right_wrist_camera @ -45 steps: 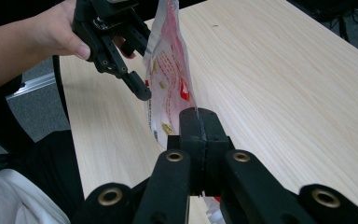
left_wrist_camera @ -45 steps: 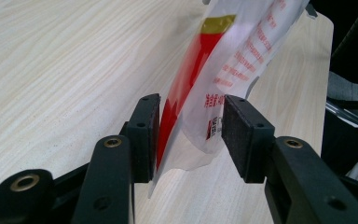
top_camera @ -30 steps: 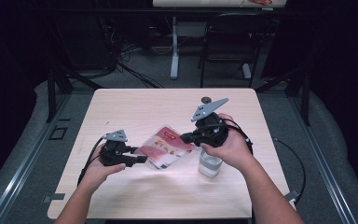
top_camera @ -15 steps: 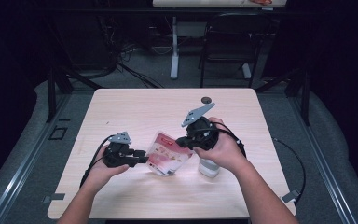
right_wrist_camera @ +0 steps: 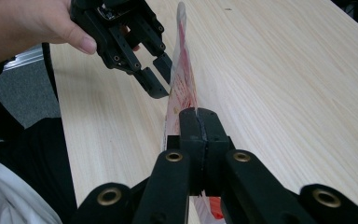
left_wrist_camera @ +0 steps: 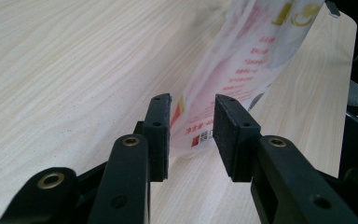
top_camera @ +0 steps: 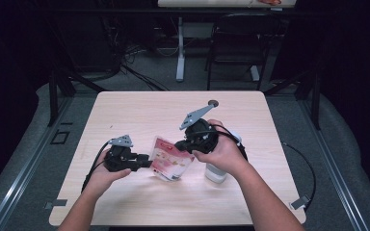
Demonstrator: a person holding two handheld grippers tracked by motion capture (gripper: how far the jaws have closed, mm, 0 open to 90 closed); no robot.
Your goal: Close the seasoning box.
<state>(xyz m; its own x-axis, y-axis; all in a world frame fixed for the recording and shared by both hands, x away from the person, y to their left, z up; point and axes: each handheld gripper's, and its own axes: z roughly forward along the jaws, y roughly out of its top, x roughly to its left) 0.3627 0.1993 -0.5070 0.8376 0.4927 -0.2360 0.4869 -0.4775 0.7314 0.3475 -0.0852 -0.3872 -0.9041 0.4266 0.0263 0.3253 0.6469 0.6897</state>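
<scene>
Nearest the desk's (top_camera: 139, 202) front edge, the left hand-held gripper (left_wrist_camera: 192, 121) lies low and level with its jaws standing partly apart, one on either side of the lower edge of the printed pouch (top_camera: 171, 161); they have just been opening a little, and from the left gripper view the pads are not pressing on the film. A touch farther in, the right hand-held gripper (right_wrist_camera: 199, 122) is clamped tight on the pouch's other edge, holding the thin packet up on its edge over the middle of the desk, towards the front. To do this step well, I'd say the right hand should keep the pouch taut and steady while the left slides deeper, so more film sits between its pads, then closes squarely; a bite on the very rim would likely slip. Just behind the right hand stands a small white bottle (top_camera: 215, 172), close enough to knock, so any pull ought to run away from it. A small dark object (top_camera: 213, 102) rests near the far edge.
</scene>
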